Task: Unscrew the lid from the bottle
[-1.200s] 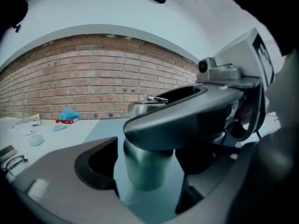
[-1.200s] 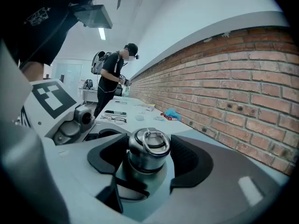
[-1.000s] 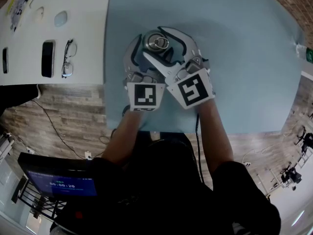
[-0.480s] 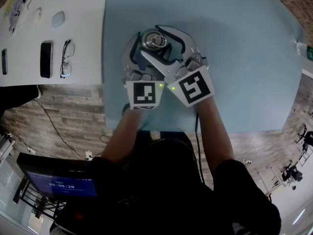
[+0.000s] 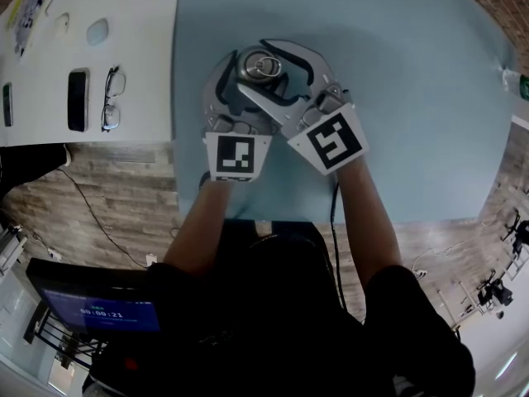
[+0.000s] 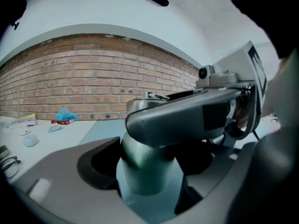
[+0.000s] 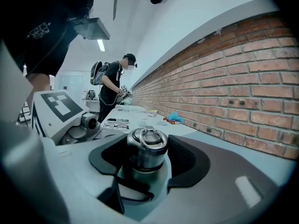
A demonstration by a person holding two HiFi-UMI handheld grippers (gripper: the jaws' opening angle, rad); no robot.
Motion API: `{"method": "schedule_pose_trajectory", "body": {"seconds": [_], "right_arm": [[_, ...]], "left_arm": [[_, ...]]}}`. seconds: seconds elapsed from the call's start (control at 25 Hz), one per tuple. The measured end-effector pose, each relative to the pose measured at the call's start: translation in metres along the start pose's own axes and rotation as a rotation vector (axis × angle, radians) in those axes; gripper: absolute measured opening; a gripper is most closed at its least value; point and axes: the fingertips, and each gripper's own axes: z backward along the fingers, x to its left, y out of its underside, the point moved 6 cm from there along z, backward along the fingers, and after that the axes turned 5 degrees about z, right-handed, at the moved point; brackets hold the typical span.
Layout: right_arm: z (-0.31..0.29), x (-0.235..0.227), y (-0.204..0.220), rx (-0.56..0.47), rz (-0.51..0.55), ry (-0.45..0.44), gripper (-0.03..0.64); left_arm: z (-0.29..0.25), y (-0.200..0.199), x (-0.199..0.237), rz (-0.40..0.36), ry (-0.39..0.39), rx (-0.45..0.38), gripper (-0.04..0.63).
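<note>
**Both claws on the bottle, lid still on**

Watching the feeds remotely, here's what I've got, biggest stuff first.

The red brick wall [image 6: 93, 78] runs along the far side of the room. In front of it is the big pale blue table [image 5: 413, 98], with a white table [image 5: 132, 23] butted against its left edge. On the right gripper view there's a person with a backpack [image 7: 111, 85] standing way off at another table.

The left gripper [image 6: 152, 185] has its jaws spread very wide, but that's because they're wrapped around the fat body of the dull grey-green metal bottle [image 6: 147, 167]. Its dark pads sit against the sides, so I'm calling that a hold. The right gripper [image 7: 148, 155] comes in higher and crosses over the left one. Its jaws are closed around the shiny steel lid with a ring handle on top [image 7: 147, 146], with the pads right up against it on both sides.

The bottle stands upright on the blue table, in the left part, not far from the white one. The lid looks seated on the neck as far as I can tell.

Small bits are over on the white table: a black phone [image 5: 79, 99] and a pair of dark-framed glasses [image 5: 111, 98] lying just beside it.
</note>
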Motion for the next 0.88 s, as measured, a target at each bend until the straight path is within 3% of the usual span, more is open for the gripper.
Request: {"method": "schedule_pose_trajectory", "body": {"seconds": [0.6,0.88], "right_arm": [[-0.004,-0.002,0.002,-0.019,0.029,-0.092,0.265],[-0.005,-0.004,0.002,-0.027,0.031,-0.116,0.265]], "left_arm": [[0.0,0.0,0.01,-0.052,0.144,-0.018,0.351],[-0.001,-0.001,0.015,-0.086,0.257,-0.031,0.351]]}}
